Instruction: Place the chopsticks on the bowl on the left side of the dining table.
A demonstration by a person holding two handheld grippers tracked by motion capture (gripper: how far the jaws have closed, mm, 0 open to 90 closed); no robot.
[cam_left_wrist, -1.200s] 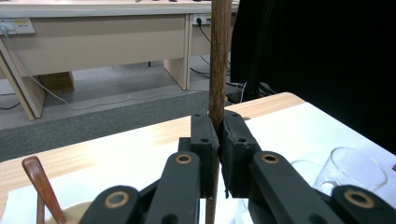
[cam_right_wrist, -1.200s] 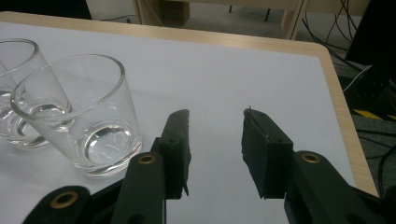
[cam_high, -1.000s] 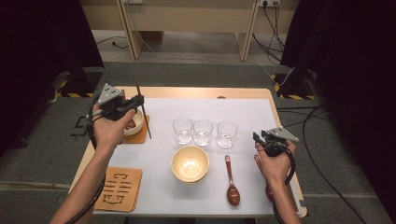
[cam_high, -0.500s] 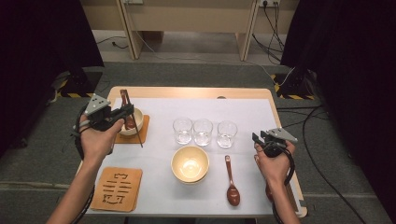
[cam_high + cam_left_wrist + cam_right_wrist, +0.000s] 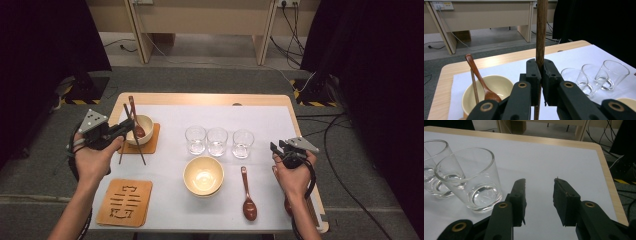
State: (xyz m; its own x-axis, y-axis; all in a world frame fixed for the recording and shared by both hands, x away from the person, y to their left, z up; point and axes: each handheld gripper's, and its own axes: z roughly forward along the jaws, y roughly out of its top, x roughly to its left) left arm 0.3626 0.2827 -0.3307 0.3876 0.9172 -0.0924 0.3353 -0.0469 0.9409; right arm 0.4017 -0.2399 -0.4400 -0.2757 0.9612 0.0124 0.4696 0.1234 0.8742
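My left gripper [image 5: 120,131] has its fingers [image 5: 534,75] closed on a pair of wooden chopsticks [image 5: 133,131], clamped near mid-length. In the left gripper view one stick [image 5: 541,32] rises straight up out of the grip and runs past the top of the frame; the second shows lower left, beside the bowl.

In the high view the two sticks cross in a narrow X at the fingers. Their long axis runs from the far edge of the bench [image 5: 200,98] back toward my side. They hang over the left edge of the small cream bowl [image 5: 142,129], which stands on a brown coaster [image 5: 152,142] and has a brown spoon [image 5: 480,80] leaning in it.

The governing relation: the chopsticks are already in the left fingers, so the left hand alone can place them. A second coaster [image 5: 124,202] lies nearer to me, on the same left side. I judge that a likely place to set them down, though I cannot confirm it.

My right gripper [image 5: 278,149] rests at the right side of the bench. Its fingers [image 5: 518,195] stand apart with nothing between them. Three glasses [image 5: 217,141] lie to its left, and a second spoon [image 5: 247,192] lies beside the larger bowl [image 5: 203,176].

Risk noted: crossed sticks may twist in the grip when lowered.
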